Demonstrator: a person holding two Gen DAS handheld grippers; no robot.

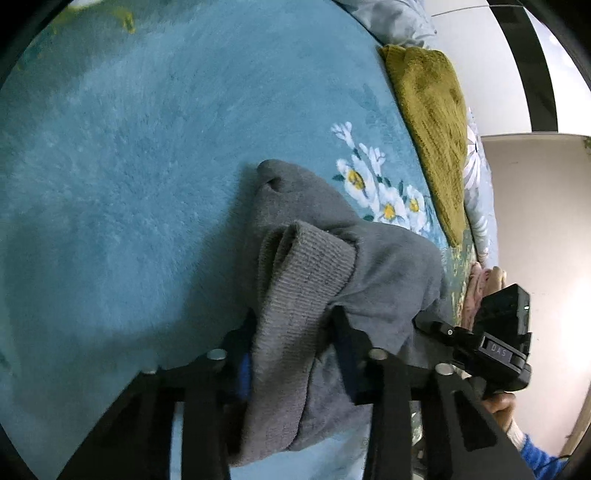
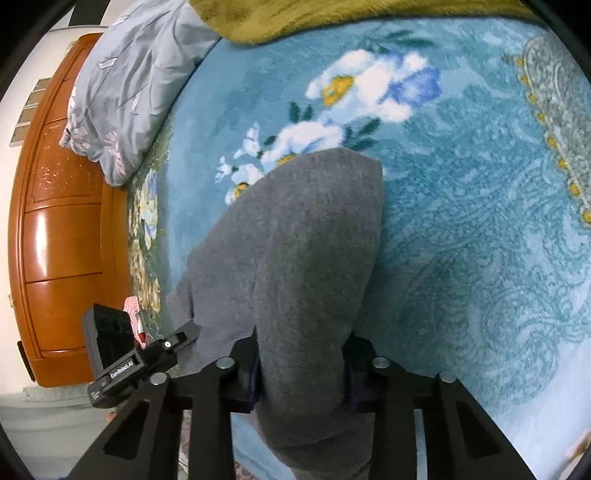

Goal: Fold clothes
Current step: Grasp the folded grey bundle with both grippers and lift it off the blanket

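Observation:
A grey knitted garment (image 1: 314,266) hangs over a blue plush blanket (image 1: 129,166) with white flowers. My left gripper (image 1: 291,332) is shut on the grey garment at a ribbed cuff or hem, the cloth bunched between its black fingers. My right gripper (image 2: 303,354) is shut on another part of the same grey garment (image 2: 306,236), which drapes forward over the blanket (image 2: 461,221). The right gripper's body shows in the left wrist view (image 1: 495,343), and the left gripper's body shows in the right wrist view (image 2: 125,354). The fingertips are hidden by cloth.
An olive-green plush cloth (image 1: 432,122) lies along the blanket's far edge, also in the right wrist view (image 2: 295,18). A grey floral quilt (image 2: 125,85) is bunched beside an orange wooden headboard (image 2: 59,221). A pink cloth (image 1: 476,291) lies near the bed edge.

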